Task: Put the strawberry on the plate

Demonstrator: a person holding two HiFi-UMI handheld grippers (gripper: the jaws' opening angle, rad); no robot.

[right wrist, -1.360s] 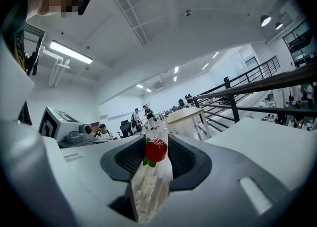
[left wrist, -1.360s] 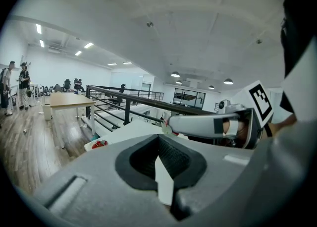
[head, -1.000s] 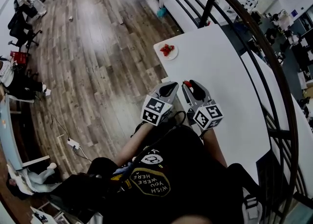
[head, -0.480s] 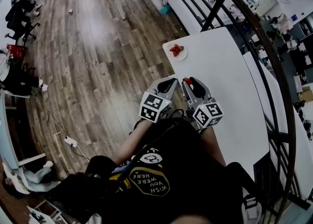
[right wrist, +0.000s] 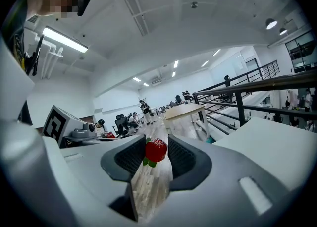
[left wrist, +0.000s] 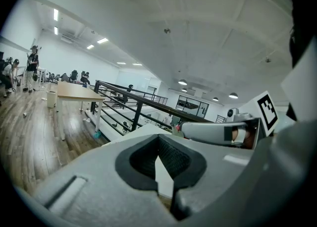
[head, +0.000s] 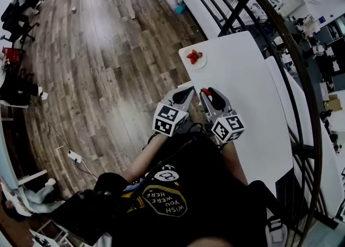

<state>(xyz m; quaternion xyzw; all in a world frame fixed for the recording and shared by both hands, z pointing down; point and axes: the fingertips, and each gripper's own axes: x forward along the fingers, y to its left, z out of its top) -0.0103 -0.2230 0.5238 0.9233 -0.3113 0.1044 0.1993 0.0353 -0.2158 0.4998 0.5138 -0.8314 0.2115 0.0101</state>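
At the far left corner of the white table [head: 242, 89] sits a small white plate [head: 200, 63] with red strawberries on it. My right gripper [head: 208, 94] is shut on a strawberry [head: 206, 92]. It hangs over the table's left edge, short of the plate. In the right gripper view that red strawberry [right wrist: 155, 150], green leaves down, sits between the two dark pads. My left gripper [head: 186, 95] is just to the left of the right one, off the table's edge and over the floor. Its jaw tips meet with nothing between them [left wrist: 158, 137].
A dark metal railing [head: 280, 41] runs along the table's far side. Wood floor [head: 108, 52] lies to the left of the table, with a power strip [head: 74, 157] on it. People and office chairs are far off at the upper left.
Both grippers have moved a little closer to the plate, side by side. The strawberry has stayed in the right gripper.
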